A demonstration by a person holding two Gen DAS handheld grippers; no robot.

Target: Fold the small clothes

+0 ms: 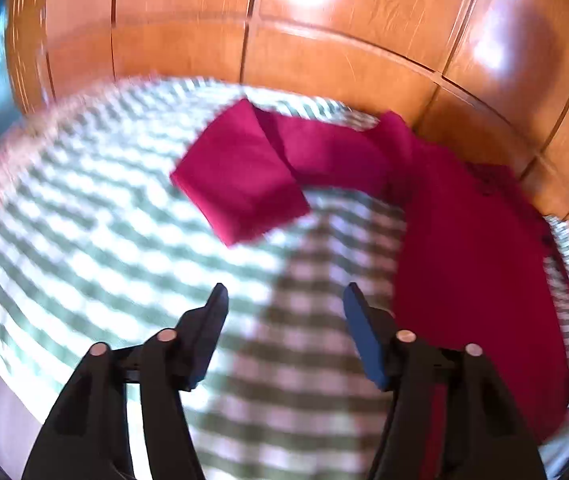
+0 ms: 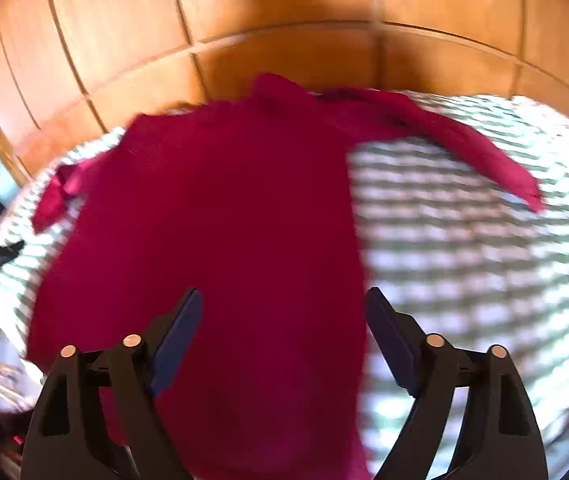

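A crimson long-sleeved garment point(image 2: 220, 216) lies spread on a green-and-white checked cover point(image 2: 464, 240), its body flat and running away from the right wrist camera toward a wall of glossy wooden panels point(image 2: 284, 8). In the right wrist view one sleeve point(image 2: 476, 152) stretches out to the right across the checks, while the other side bunches into a small rumpled fold point(image 2: 56, 196) at the left edge.

In the left wrist view the same garment point(image 1: 476, 264) fills the right part of the cover point(image 1: 104, 220), and its sleeve point(image 1: 240, 176) reaches leftward and ends in a flat, doubled-over rectangle resting on the checks, near the far edge of the cover by the panels point(image 1: 344, 40).

The right claw point(image 2: 282, 304) hangs above the lower part of the garment's body with its jaws spread wide; nothing sits between the blue pads and they press on no cloth. The left claw point(image 1: 284, 296) hovers over bare checked cover just left of the garment's body, jaws also well apart and empty.

At the left edge of the right wrist view, the tip of the other claw shows dark over the cover. Both pictures are blurred.
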